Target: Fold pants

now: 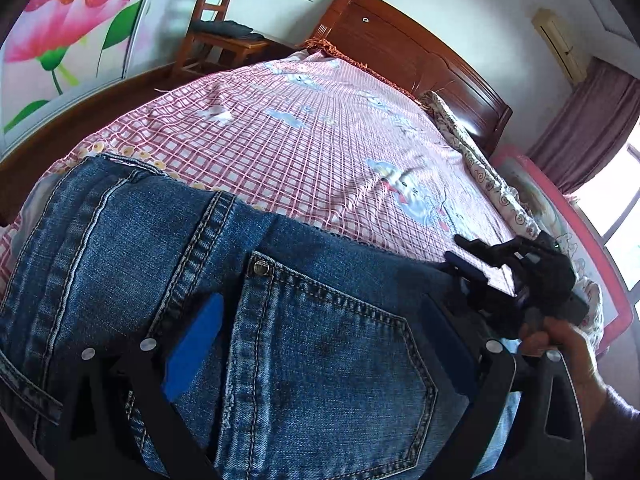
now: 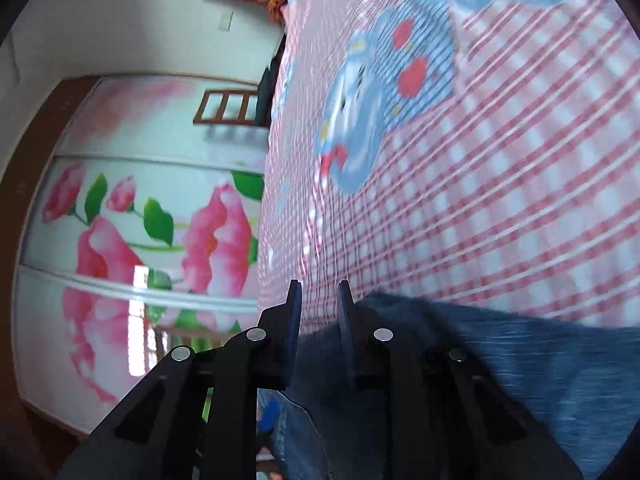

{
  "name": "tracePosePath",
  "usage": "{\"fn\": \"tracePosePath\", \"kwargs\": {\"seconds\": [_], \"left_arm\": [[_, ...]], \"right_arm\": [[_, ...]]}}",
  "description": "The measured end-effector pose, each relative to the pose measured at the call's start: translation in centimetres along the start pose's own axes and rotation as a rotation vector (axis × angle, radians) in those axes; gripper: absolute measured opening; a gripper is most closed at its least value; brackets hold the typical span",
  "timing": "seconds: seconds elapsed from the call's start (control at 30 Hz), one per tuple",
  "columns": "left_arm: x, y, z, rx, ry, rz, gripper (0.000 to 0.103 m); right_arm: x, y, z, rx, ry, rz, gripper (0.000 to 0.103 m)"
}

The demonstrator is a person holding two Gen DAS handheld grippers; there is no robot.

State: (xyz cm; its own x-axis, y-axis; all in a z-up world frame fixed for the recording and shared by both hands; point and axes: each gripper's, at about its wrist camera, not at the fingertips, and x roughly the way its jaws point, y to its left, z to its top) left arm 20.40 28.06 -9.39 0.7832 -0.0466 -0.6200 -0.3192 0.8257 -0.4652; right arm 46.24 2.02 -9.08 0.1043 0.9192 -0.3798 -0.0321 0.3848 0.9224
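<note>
Open passage is offered by the checked bedsheet [image 1: 320,148] across the middle of the left wrist view. The lower half is covered by the jeans [image 1: 280,340]. The upper right is closed off by the wooden headboard [image 1: 420,52], the upper left by a chair [image 1: 216,36].

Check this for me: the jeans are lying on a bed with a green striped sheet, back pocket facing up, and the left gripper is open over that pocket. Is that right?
One thing is off: the sheet is pink and white checked with blue cartoon prints, not green striped, as the left wrist view shows. The rest holds: the jeans lie on the bed with the back pocket facing up, and the left gripper is open over it.
</note>
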Motion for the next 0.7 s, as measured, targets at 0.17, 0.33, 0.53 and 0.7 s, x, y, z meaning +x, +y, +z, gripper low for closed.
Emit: {"fn": "tracePosePath", "kwargs": {"seconds": [0.17,0.33,0.53,0.7], "left_arm": [[0.1,-0.7,-0.3,0.026,-0.014,0.020,0.097],[0.2,-1.3,-0.6,0.074,-0.026,0.045,0.097],[-0.5,-2.3,-0.1,0.075,-0.008,0.101,0.097],[-3.0,-7.3,-1.6,0.124,-0.057,0.024,0.097]], "right_arm": [[-2.8,0.6,-2.7,-0.061,0.024,0.034,0.063],[-7.8,-1.2,-3.4,-0.076,-0.070,-0.016,0.038],[-23.2,-1.8,-8.7,-0.147,-0.283,-0.063,0.059],[-40.6,-10.3,-15.2,0.082,-0.642,-0.198,0.059]]}}
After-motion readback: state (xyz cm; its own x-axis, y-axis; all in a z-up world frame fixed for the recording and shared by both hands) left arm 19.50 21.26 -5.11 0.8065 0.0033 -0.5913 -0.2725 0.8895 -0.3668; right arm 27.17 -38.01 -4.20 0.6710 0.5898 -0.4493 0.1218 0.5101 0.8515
